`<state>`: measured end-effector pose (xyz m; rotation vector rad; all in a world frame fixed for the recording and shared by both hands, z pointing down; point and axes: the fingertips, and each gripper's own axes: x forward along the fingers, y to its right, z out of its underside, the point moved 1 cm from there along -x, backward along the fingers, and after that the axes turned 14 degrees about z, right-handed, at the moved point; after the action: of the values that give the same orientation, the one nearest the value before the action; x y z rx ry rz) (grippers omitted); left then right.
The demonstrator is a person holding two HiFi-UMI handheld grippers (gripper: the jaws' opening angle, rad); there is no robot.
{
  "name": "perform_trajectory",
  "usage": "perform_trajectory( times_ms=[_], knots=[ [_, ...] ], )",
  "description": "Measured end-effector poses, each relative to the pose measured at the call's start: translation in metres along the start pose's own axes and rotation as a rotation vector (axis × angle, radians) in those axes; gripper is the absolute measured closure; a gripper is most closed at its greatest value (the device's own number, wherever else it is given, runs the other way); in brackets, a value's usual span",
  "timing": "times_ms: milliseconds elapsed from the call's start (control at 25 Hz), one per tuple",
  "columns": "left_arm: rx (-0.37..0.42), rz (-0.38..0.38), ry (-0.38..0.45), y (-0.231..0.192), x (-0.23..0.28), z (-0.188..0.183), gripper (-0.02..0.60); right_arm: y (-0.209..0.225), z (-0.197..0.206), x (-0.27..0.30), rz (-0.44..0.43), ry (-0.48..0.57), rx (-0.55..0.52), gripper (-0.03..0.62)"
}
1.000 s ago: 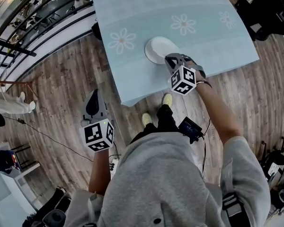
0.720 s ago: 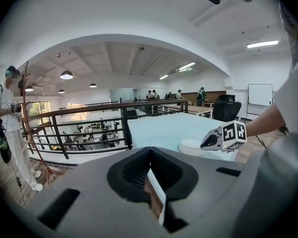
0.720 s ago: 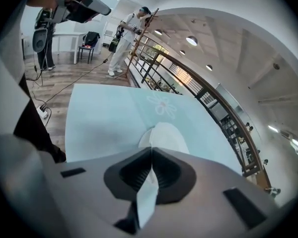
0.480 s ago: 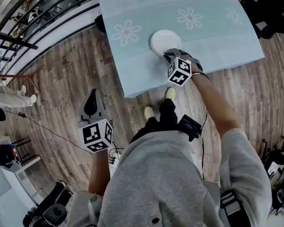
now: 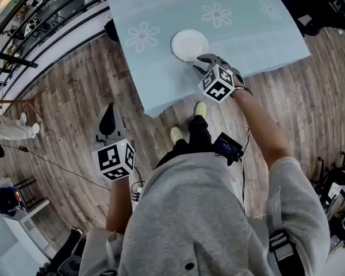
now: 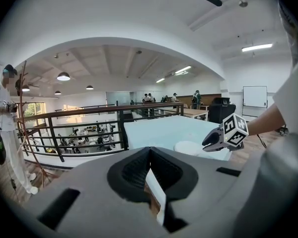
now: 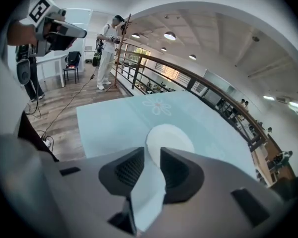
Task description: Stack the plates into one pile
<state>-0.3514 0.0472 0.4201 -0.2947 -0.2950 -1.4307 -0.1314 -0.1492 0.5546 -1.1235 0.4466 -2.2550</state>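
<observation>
Plates [image 5: 190, 44] on table [image 5: 247, 33]; right tongs [image 5: 200, 64] just beside; left tongs [image 5: 109, 117] well apart, leftward.

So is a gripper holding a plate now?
Nothing is held. The jaws of the right gripper have just been opening and stand apart by the rim of the plate, not pressing it. The left gripper is shut, empty.

An open-plan mezzanine office is indicated by a railing [image 6: 89, 114], a whiteboard [image 6: 255, 96], a desk [image 6: 198, 112] and pendant lamps [image 6: 63, 76].
</observation>
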Motion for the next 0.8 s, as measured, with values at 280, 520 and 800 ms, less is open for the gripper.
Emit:
perform_trajectory(
  times_ms=[280, 520, 800],
  knots=[
    [0.030, 0.121, 0.050, 0.036, -0.001, -0.009, 0.563, 0.023, -0.006, -0.121, 0.138, 0.134, 0.062, 0.562],
    [0.045, 0.179, 0.123, 0.082, -0.014, -0.029, 0.563, 0.053, 0.006, -0.230, 0.243, 0.256, 0.305, 0.560],
    [0.045, 0.187, 0.135, 0.135, -0.053, -0.031, 0.563, 0.052, 0.050, -0.337, 0.354, 0.345, 0.701, 0.560]
  ],
)
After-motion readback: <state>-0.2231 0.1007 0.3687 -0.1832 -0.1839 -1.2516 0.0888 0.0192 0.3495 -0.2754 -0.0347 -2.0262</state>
